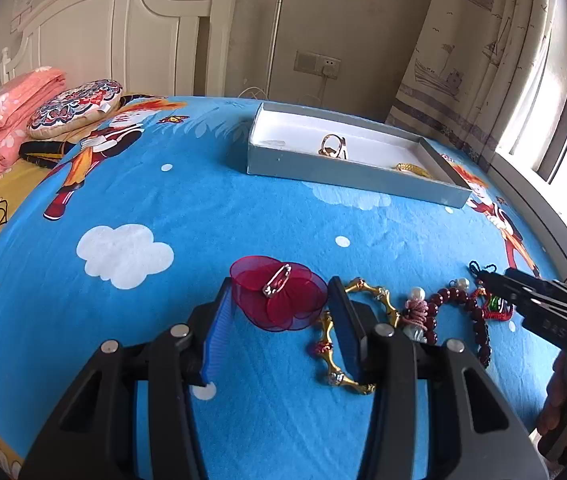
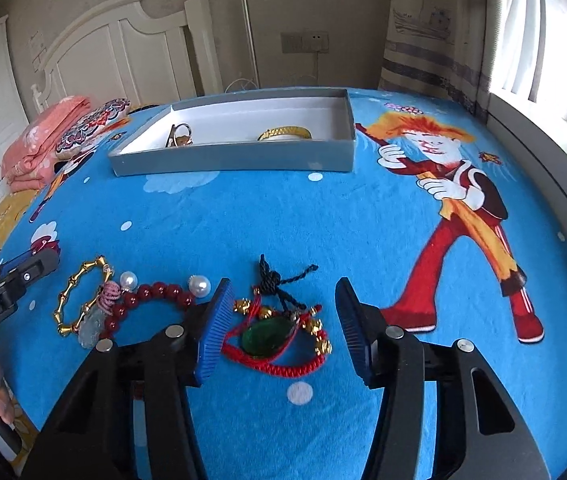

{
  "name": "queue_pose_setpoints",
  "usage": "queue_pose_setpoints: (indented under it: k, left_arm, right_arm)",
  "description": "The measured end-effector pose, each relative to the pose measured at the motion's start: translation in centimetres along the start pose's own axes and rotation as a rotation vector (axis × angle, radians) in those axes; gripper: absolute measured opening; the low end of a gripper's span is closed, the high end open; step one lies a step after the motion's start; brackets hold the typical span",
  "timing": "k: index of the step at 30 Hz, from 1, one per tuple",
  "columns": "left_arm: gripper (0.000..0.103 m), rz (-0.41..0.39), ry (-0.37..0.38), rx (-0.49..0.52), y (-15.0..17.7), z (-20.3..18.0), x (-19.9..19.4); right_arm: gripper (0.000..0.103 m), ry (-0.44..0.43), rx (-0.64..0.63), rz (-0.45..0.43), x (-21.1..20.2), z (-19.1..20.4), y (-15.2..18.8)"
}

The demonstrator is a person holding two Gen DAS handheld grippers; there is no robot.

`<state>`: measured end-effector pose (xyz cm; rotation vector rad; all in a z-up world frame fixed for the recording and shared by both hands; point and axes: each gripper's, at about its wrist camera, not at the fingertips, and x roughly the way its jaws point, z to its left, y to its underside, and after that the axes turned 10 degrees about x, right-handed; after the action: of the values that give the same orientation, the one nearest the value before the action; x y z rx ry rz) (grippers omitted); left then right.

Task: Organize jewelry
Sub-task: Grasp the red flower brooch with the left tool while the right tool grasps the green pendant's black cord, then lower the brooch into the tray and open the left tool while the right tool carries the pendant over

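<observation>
Left tongs (image 1: 279, 300) spread wide, blue pads either side of a red gauze flower clip (image 1: 279, 298) lying pin-side up on the blue cartoon bedsheet (image 1: 211, 208); pads close to the petals, contact not clear, nothing gripped. Just right of the flower, a gold bamboo-link bracelet (image 1: 367, 292), its loop partly hidden behind the right-hand pad. Next along the sheet, a dark red bead bracelet (image 1: 453, 300) with pearls and a pink knot, touching or overlapping the gold one. Right tongs (image 2: 279, 312) likewise released, held low around a red cord charm (image 2: 273, 334) with a green stone, gold beads and a black knotted tassel; charm flat on the sheet nearer the left pad, right pad well apart from it. In the right wrist view, bead bracelet (image 2: 151, 296) just left of the left pad, gold bracelet (image 2: 79, 296) beyond it, and the other tongs (image 2: 11, 280) entering at the left edge. Farther back on the bed, a shallow grey box (image 2: 235, 160) with white lining, holding a gold ring-like piece (image 2: 181, 136) toward one end and a gold band (image 2: 283, 133) toward the other, apart from each other. Near the headboard, a folded pink quilt (image 1: 3, 120) with a patterned round cushion (image 1: 75, 106) leaning beside it.
</observation>
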<state>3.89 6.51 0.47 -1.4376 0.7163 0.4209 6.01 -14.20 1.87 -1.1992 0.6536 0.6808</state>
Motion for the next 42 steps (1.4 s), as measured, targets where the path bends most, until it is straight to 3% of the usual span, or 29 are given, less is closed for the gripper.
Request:
queue_pose_setpoints:
  k: [4, 7, 25, 42]
  left_arm:
    - [0.045, 0.000, 0.002, -0.002, 0.0, 0.0, 0.0]
    - [0.045, -0.001, 0.001, -0.005, 0.1, 0.1, 0.0]
    - [0.045, -0.051, 0.002, 0.009, -0.8, -0.1, -1.6]
    - [0.045, -0.106, -0.008, 0.093, -4.1, -1.3, -2.0]
  right_arm:
    - [0.035, -0.012, -0.016, 0.016, 0.6, 0.3, -0.5]
    - [0.010, -0.023, -0.045, 0.001, 0.3, 0.8, -0.1]
    - [0.009, -0.062, 0.013, -0.128, -4.3, -1.6, -2.2]
    - [0.009, -0.072, -0.022, -0.177, -5.0, -0.4, -4.0]
